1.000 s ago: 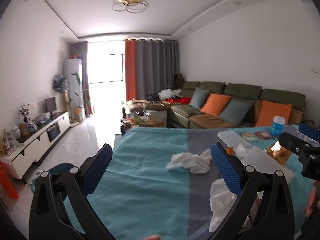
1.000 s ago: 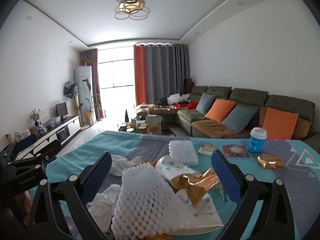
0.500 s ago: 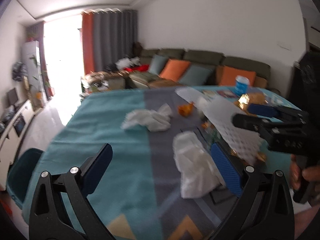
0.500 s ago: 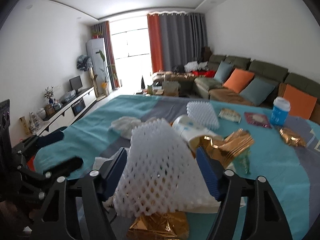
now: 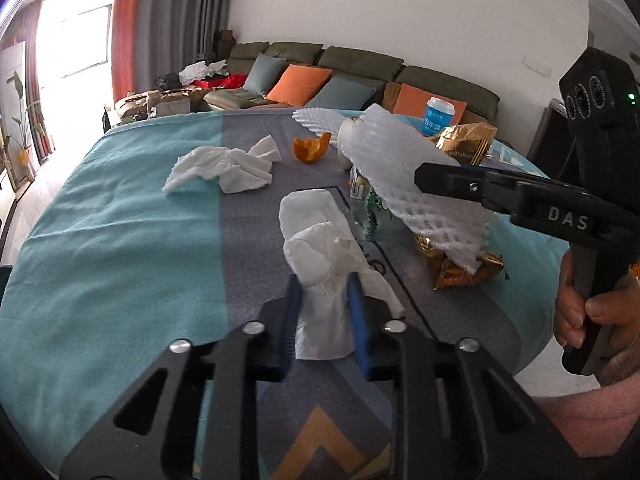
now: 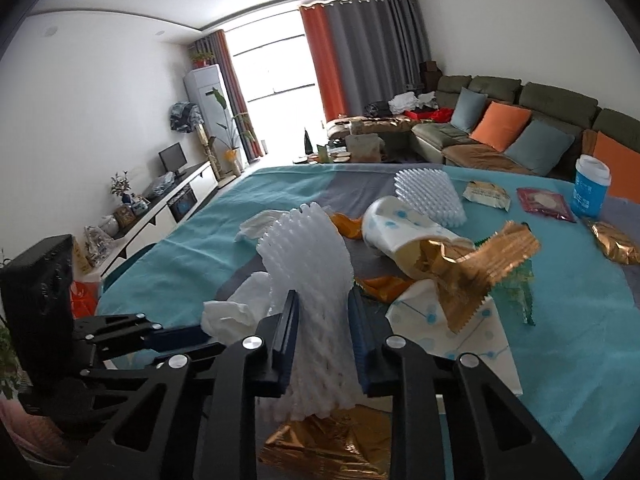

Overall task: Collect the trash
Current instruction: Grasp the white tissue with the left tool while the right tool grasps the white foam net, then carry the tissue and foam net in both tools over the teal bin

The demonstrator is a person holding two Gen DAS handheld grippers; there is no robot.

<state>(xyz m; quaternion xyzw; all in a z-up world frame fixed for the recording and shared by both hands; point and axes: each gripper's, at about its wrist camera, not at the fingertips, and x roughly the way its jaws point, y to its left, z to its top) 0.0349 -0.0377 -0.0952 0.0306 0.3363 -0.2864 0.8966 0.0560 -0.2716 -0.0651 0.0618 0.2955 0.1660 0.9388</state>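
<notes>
My left gripper is shut on a crumpled white tissue lying on the grey stripe of the tablecloth. My right gripper is shut on a white foam fruit net; that net also shows in the left wrist view, held above gold snack wrappers. The left gripper shows at the lower left of the right wrist view. More trash lies around: another white tissue, orange peel, a second foam net, a gold wrapper and a spotted paper cup.
A blue cup with a white lid stands at the table's far right, with snack packets beside it. The teal and grey tablecloth covers the table. A sofa with orange cushions stands behind.
Both grippers have closed: the left on the tissue, the right on the foam net. Both cameras have tipped down towards the table.
</notes>
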